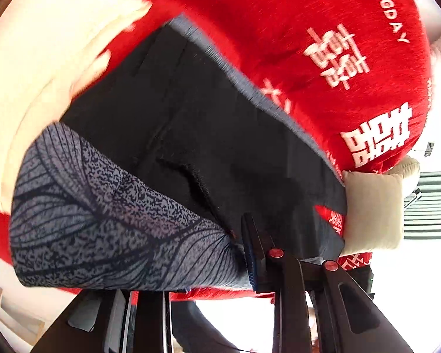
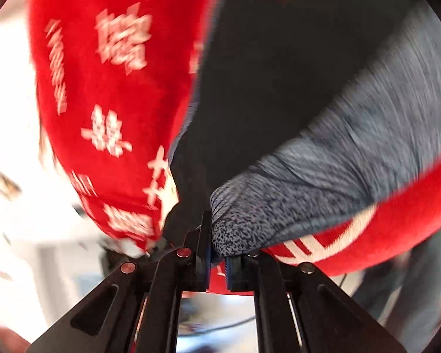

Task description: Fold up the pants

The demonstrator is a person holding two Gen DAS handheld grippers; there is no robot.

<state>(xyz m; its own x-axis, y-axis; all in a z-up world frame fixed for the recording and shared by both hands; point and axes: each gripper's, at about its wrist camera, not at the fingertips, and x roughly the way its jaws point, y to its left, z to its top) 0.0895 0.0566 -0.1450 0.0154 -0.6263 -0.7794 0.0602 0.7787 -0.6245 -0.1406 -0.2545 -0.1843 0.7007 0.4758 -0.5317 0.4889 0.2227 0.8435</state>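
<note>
Across the red blanket (image 1: 294, 23), printed with white characters, the pants (image 1: 167, 135) are spread as a dark panel with a grey patterned fold lying toward 8 o'clock in the left wrist view. No container is seen in either view. A beige cushion (image 1: 373, 206) is seen at 3 o'clock, just beside the pants' edge. The left gripper (image 1: 251, 253) is seen at 6 o'clock; cloth is gathered against its one visible finger, the other finger is hidden beneath the patterned fold, so a pinch cannot be confirmed. In the right wrist view, motion blur is heavy. The right gripper (image 2: 217, 253) is seen at 6 o'clock, its fingers drawn close with a bunched grey corner of the pants (image 2: 308, 176) nipped at their tips.
</note>
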